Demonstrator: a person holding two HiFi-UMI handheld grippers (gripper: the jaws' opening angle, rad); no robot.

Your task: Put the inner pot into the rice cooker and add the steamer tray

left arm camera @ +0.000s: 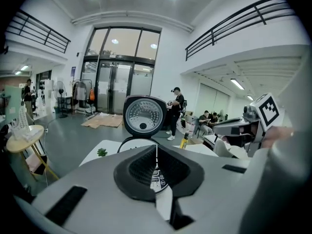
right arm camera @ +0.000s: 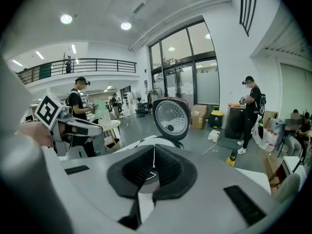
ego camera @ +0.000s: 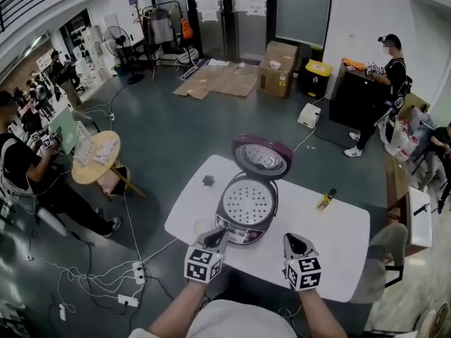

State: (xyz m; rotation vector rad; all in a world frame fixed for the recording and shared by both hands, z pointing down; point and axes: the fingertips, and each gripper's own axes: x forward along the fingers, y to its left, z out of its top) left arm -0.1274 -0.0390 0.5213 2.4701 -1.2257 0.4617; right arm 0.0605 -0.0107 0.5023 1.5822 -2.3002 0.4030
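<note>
Rice cooker [ego camera: 246, 213] stood left of centre on the white table [ego camera: 338, 238], with its lid [ego camera: 262, 157] raised upright on the far side. The perforated steamer tray [ego camera: 247, 203] sat in the cooker's mouth; the inner pot beneath it could not be made out separately.

Edges and clearance: bare table top lay around the cooker on all sides. The widest free area was to the right, where only a yellow bottle [ego camera: 326, 199] stood near the far edge. A small dark item [ego camera: 208, 181] lay near the far left corner, apart from the cooker.

Grippers: the left gripper [ego camera: 220, 232] was held at the cooker's near left side and the right gripper [ego camera: 296, 243] over bare table just right of it. Both pairs of jaws were closed together with nothing between them.

Surroundings: grey floor ran round the table. Power strips [ego camera: 137, 272] and loose cables lay on it off the near left corner. A round wooden side table [ego camera: 95, 159] stood further left, and a chair [ego camera: 387, 248] at the right end. Flattened cardboard [ego camera: 218, 79] and boxes [ego camera: 277, 67] lay far off before glass doors. A person [ego camera: 384, 90] stood at the far right.
</note>
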